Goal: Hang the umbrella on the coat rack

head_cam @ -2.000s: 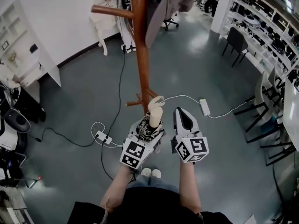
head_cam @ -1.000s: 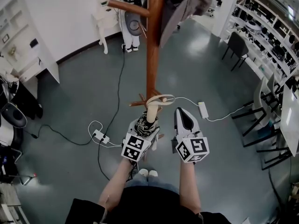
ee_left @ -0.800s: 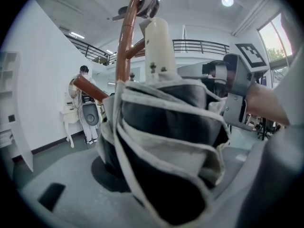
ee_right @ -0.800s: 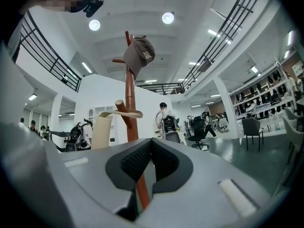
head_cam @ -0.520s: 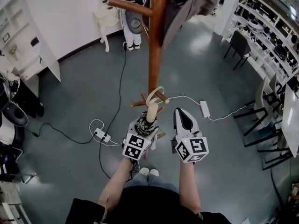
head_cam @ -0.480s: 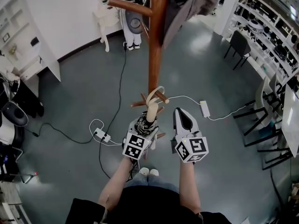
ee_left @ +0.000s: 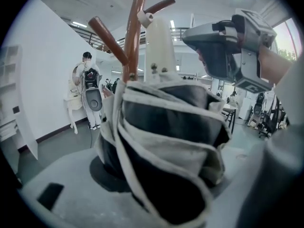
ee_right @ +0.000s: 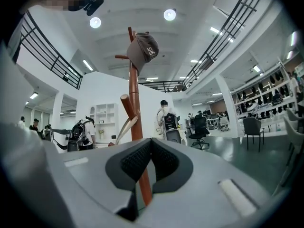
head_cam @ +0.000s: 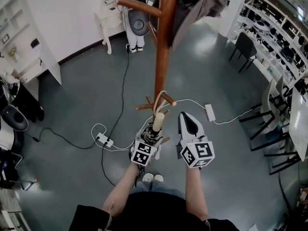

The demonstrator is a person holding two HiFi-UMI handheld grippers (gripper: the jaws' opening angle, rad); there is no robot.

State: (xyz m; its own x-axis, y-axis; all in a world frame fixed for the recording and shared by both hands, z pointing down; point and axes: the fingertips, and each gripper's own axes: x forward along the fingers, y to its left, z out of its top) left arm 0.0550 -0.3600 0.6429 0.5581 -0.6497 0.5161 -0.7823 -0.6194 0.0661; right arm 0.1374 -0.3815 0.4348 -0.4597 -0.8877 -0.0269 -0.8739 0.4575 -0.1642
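One umbrella (head_cam: 157,121) is clamped in the just-easing fingers of the left gripper (head_cam: 152,137), its one strap (head_cam: 160,96) over one peg (head_cam: 169,99) of the coat rack (head_cam: 163,57) at twelve o'clock, while the fingers of the right gripper (head_cam: 186,116) are together and empty.

coat rack (head_cam: 162,47): reddish-brown wood. umbrella (head_cam: 150,136): black folds, cream edging, cream handle. cap (ee_right: 141,48), top centre: grey. floor (head_cam: 77,105): dark grey-blue.

The umbrella (head_cam: 153,129) stands just before the rack (head_cam: 163,42), its strap (head_cam: 157,100) over a low peg (head_cam: 168,99) (a cap (head_cam: 202,6) hangs higher up); a power strip (head_cam: 104,140) lies left on the floor (head_cam: 72,95).
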